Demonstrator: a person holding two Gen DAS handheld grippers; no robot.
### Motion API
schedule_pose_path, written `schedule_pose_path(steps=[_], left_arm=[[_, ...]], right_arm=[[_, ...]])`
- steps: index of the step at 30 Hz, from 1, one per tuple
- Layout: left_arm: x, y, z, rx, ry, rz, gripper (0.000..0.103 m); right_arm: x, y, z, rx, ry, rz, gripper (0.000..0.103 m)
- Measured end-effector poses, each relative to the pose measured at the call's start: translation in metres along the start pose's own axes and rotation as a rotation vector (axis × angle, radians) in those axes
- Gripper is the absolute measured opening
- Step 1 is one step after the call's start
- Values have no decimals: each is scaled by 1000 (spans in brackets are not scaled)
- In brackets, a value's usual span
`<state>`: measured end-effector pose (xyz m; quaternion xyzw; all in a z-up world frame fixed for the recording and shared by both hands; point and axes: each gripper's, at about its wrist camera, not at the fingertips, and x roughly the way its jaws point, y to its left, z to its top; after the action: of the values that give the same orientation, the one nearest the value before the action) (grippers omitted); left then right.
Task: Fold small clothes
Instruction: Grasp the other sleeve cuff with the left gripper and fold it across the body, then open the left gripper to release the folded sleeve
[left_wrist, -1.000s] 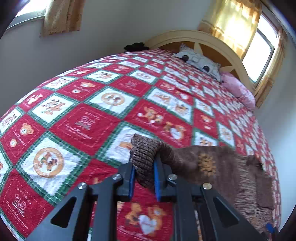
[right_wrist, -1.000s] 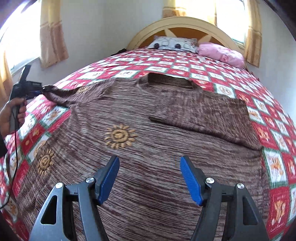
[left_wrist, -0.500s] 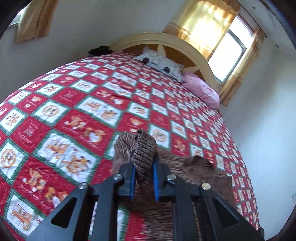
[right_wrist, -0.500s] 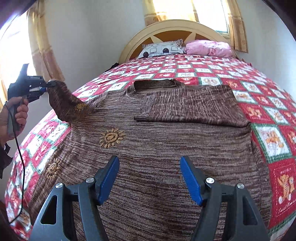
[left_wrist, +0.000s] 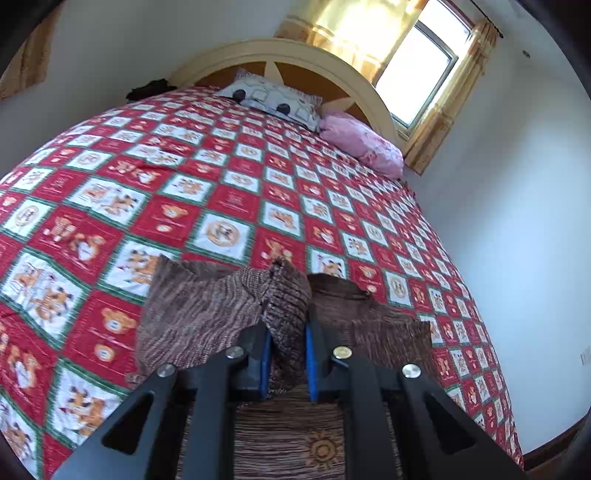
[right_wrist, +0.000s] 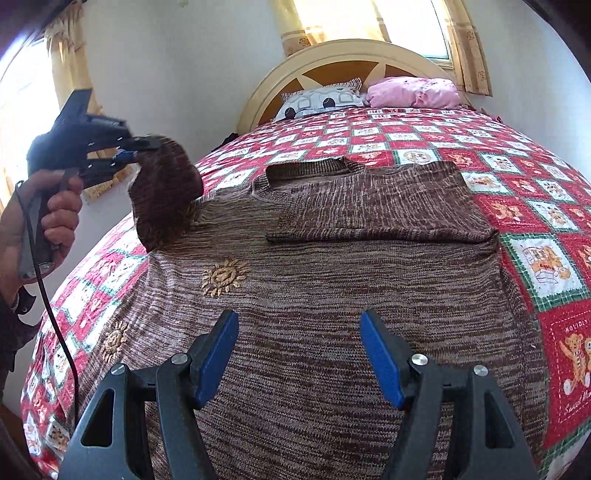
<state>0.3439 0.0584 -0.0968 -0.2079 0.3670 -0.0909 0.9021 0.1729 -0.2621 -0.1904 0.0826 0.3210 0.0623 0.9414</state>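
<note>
Left gripper (right_wrist: 129, 153): clamped narrow on the ribbed cuff (left_wrist: 286, 306) of the left sleeve, raised clear of the bed at the far left of the right wrist view.
Cuff grip: only the bunched rib edge sits between the pads; likely to slip out if the carry tugs against the weight of the sleeve.
Left sleeve (right_wrist: 162, 195): hanging in a loose fold from the cuff down to the shoulder; liable to land twisted or doubled if lowered without first being drawn taut across the body.
Sweater (right_wrist: 314, 295): brown knit with sun motifs, spread flat on the red patchwork quilt (right_wrist: 554, 266), hem near, neckline far.
Drag risk: pulling the raised sleeve rightward could shift the whole body over the quilt, since nothing pins it.
Right sleeve (right_wrist: 380, 206): already folded across the chest, just below the neckline; could be disturbed or pushed open if the left sleeve is dropped carelessly on top.
Right gripper (right_wrist: 299, 354): jaws wide, nothing between them, poised over the near middle of the body; contact with the knit not determinable.
Snag risk: open pads may catch the loose knit if lowered while the cloth moves.
</note>
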Motion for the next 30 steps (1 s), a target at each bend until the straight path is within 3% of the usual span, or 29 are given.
schedule_pose_path(steps=[7,9,11,13,16,19,21,22,25,28,30], left_arm=[[49,-47,-30,74,71,-22,18],[68,-60,-41,132,115,53,38],[78,-66,-54,171,138,97,51],[74,-63,-60,190,129,88,57],[59,-51,-65,222,93,101,62],[38,-22,-59,240,19,183,77],[28,6,-53,243,-32,307,86],[25,24,-51,242,-35,385,87],[25,60,-54,238,-10,510,88],[34,83,-62,236,37,553,88],[36,90,-69,209,50,503,88]], right_arm=[[4,-1,-1,-1,17,2,69],[5,-2,-1,7,23,11,69],[6,-4,-1,16,26,22,69],[7,-6,-1,25,29,32,69],[9,-7,-1,30,39,45,69],[11,-7,-1,27,48,49,69],[10,-6,-1,26,46,49,69],[10,-6,-1,26,43,48,69],[6,-7,-1,29,27,50,69],[0,-8,1,36,19,38,69],[1,-6,6,31,56,31,69]])
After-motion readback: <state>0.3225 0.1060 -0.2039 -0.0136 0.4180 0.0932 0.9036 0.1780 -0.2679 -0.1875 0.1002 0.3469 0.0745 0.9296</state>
